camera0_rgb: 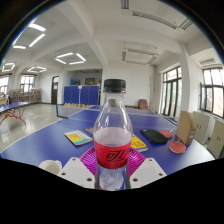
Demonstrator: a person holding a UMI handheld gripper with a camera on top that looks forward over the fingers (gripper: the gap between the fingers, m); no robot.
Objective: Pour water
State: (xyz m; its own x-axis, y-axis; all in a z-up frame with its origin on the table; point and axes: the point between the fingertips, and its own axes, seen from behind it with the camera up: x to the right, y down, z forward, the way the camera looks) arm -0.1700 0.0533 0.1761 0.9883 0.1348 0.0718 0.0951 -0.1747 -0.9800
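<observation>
A clear plastic bottle [112,130] with a black cap and a red label stands upright between my fingers, lifted above the blue table [40,142]. The magenta pads [89,159] press on both sides of its lower body, so my gripper [112,168] is shut on the bottle. A little clear liquid shows in the bottle's base, just above my fingers. A white cup rim [50,165] shows low to the left of the fingers.
On the blue table lie a colourful book [78,138], a yellow item [138,144], a black object [154,135] and red table-tennis paddles [177,146]. An orange paddle [184,125] stands upright at the right. Blue cabinets [80,95] line the far wall.
</observation>
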